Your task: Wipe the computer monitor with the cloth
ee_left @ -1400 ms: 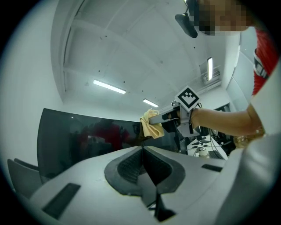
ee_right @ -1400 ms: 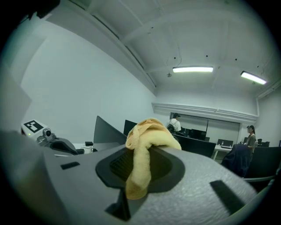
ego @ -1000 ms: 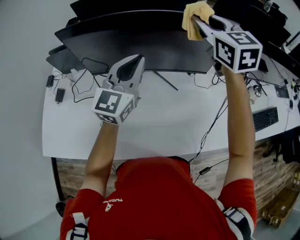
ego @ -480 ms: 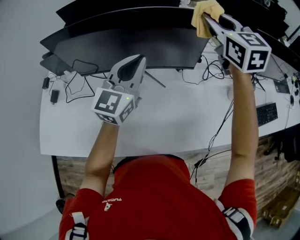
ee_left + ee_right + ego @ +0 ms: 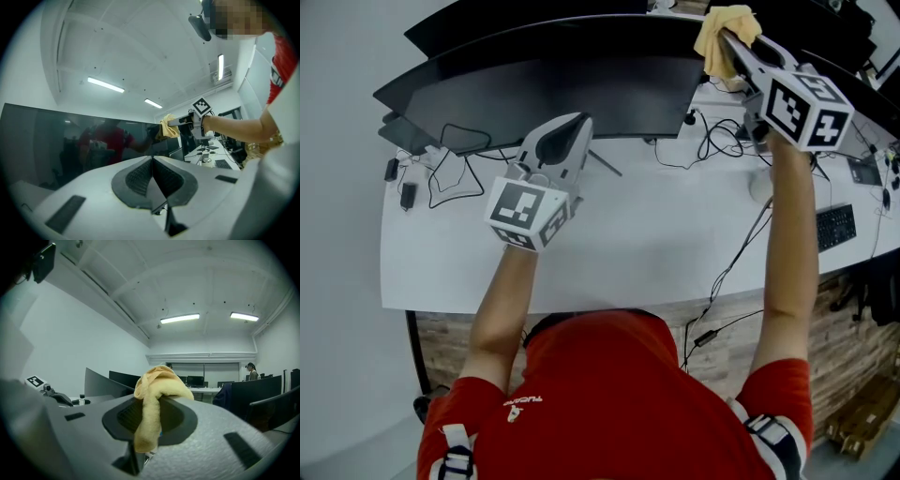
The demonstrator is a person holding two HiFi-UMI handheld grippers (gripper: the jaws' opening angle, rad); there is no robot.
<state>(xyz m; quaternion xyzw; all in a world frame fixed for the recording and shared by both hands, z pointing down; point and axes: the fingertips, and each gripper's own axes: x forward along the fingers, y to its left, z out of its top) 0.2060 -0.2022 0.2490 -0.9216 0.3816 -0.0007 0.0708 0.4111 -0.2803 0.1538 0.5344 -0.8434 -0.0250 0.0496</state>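
Observation:
A wide curved black monitor (image 5: pixel 553 80) stands at the back of the white desk (image 5: pixel 609 244); its dark screen (image 5: pixel 70 140) fills the left gripper view. My right gripper (image 5: pixel 727 37) is shut on a yellow cloth (image 5: pixel 717 33) (image 5: pixel 157 394), held high at the monitor's top right corner. The same cloth (image 5: pixel 169 127) shows far off by the screen's right end in the left gripper view. My left gripper (image 5: pixel 572 127) hovers in front of the monitor's lower middle, jaws closed together with nothing between them.
Cables (image 5: pixel 455 164) and small devices lie on the desk at the left. More cables (image 5: pixel 722 141) trail at the right, with a keyboard (image 5: pixel 834 225) on a neighbouring desk. Another dark monitor (image 5: pixel 825 28) stands behind at the right. A distant person (image 5: pixel 251 369) is by far desks.
My right gripper has carried the cloth rightward along the monitor's top edge, to its right corner. The left gripper has barely moved.

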